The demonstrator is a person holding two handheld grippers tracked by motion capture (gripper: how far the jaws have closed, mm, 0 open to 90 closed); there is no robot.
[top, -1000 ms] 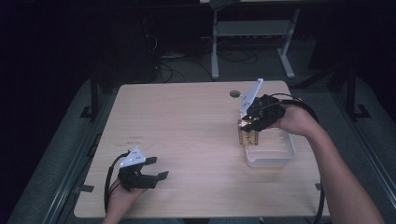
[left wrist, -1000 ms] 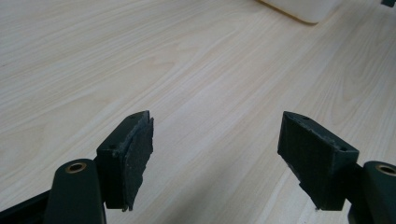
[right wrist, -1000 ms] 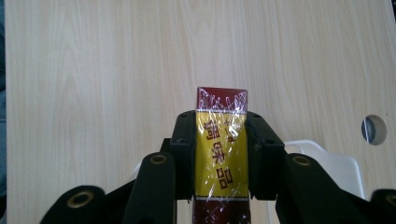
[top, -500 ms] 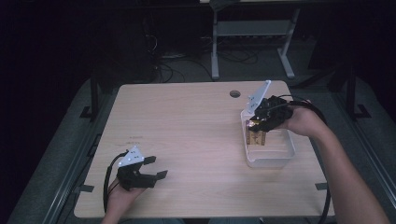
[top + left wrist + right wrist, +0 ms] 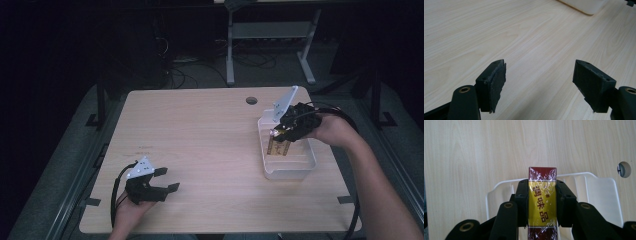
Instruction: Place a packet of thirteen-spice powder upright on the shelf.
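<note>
A yellow and dark red packet [image 5: 542,202] wrapped in clear film, with printed characters, is clamped between the jaws of my right gripper [image 5: 542,187]. In the high view that right gripper [image 5: 281,141] holds the packet [image 5: 278,146] upright over the white plastic tray [image 5: 291,172] on the table's right side. The packet's lower end hangs inside the tray's walls [image 5: 599,187]. My left gripper [image 5: 166,180] rests near the table's front left edge, jaws wide apart with nothing between them. Its black pads [image 5: 496,82] frame bare wood in the left gripper view.
The table is light wood [image 5: 200,135] with a round cable hole [image 5: 251,100] at the back right, also seen as a hole [image 5: 624,169] in the right gripper view. A tray corner [image 5: 584,5] lies far ahead of the left gripper. Dark floor and a metal stand [image 5: 270,35] lie behind.
My right gripper has carried the packet rightward and forward from the tray's left rim to over the tray's inside, and lower. The left gripper has stayed still.
</note>
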